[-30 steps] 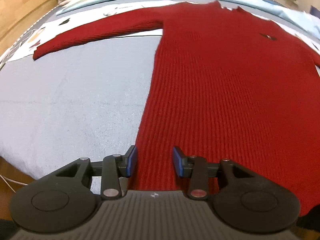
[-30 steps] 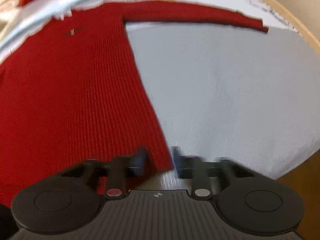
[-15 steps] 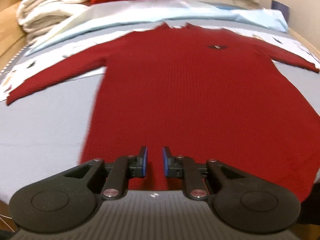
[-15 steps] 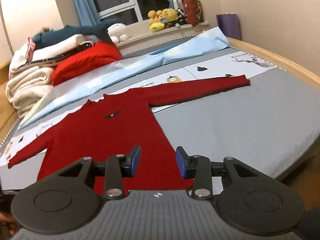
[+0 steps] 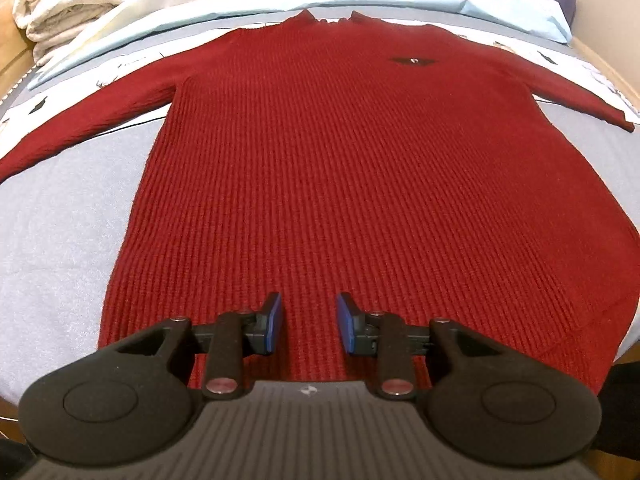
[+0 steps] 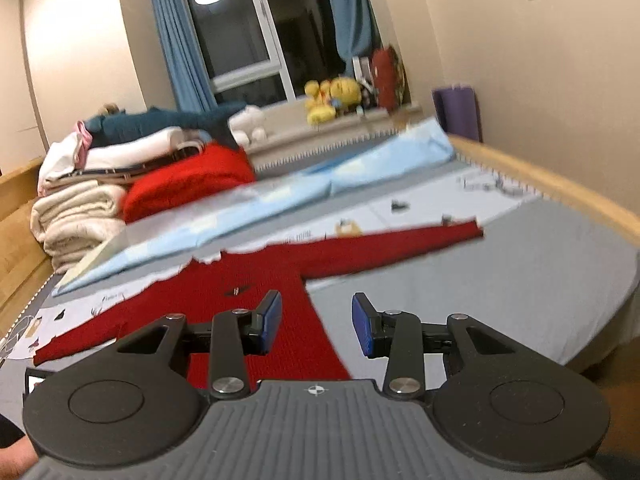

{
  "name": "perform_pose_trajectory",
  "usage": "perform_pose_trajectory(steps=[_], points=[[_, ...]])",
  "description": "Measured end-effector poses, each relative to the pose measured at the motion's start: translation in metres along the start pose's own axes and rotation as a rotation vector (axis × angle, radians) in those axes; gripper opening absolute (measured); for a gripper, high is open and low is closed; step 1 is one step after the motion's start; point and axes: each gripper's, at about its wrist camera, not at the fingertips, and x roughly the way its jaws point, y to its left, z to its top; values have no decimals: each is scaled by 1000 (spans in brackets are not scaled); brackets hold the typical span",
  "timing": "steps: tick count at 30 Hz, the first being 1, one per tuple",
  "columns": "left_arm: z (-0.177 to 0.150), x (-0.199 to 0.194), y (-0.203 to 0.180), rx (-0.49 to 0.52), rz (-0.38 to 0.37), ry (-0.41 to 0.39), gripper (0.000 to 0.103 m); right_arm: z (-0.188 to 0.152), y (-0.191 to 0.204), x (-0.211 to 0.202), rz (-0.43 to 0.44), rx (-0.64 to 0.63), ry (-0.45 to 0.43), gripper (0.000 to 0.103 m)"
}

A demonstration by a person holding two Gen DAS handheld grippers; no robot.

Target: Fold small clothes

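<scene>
sweater (image 5: pixel 352 168) lies flat and face up on a grey bed (image 5: pixel 60 216), sleeves spread to either side and collar toward the far end, where a pale blue sheet (image 5: pixel 460 4) runs across. a small dark emblem (image 5: pixel 412 61) sits on its chest. left gripper (image 5: pixel 309 323) hangs low over the hem, near the middle of the garment's width, its blue-padded jaws apart with nothing between them; whether the pads touch the knit cannot be told. left sleeve (image 5: pixel 80 120) reaches out over the grey cover toward the edge of the frame, and the right sleeve (image 5: pixel 580 96) ends in a cuff near the bed's wooden rim.

right gripper (image 6: pixel 316 330) is raised higher and tipped up toward the room, jaws also apart and empty, above the sweater's (image 6: pixel 256 320) right side edge. from this view, which is somewhat blurred, the right sleeve (image 6: pixel 400 246) stretches toward the wooden frame (image 6: pixel 560 188). folded cream towels (image 6: pixel 76 220) and a red bundle (image 6: pixel 188 184) are stacked at the far left corner of the bed, with more folded clothes piled on top. yellow plush toys (image 6: pixel 332 96) sit on the sill below a dark window (image 6: pixel 240 28) hung with blue curtains (image 6: pixel 180 40), and a purple roll (image 6: pixel 458 112) stands against the wall.
</scene>
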Motion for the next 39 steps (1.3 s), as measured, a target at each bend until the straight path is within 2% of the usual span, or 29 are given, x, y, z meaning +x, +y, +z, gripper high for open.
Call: perform_pose_trajectory(steps=[4, 7, 10, 15, 21, 24, 32, 36, 39], points=[[0, 1, 7, -23, -2, -3, 34, -5, -5, -4, 39, 66, -18, 42], [0, 0, 7, -34, -2, -2, 34, -12, 0, 1, 64, 57, 1, 43], [2, -2, 8, -39, 5, -6, 34, -12, 3, 8, 67, 44, 22, 43], [2, -3, 9, -57, 7, -5, 34, -12, -2, 10, 68, 100, 19, 43], [3, -8, 0, -32, 5, -39, 34, -14, -3, 10, 72, 114, 7, 43], [3, -11, -2, -27, 4, -63, 34, -9, -1, 12, 51, 73, -3, 43], [11, -4, -9, -48, 21, -74, 34, 0, -14, 17, 21, 85, -42, 44], [17, 0, -18, -47, 19, -83, 34, -8, -19, 18, 47, 158, -61, 44], [21, 1, -25, -51, 10, -90, 34, -11, -13, 20, 66, 138, -60, 44]])
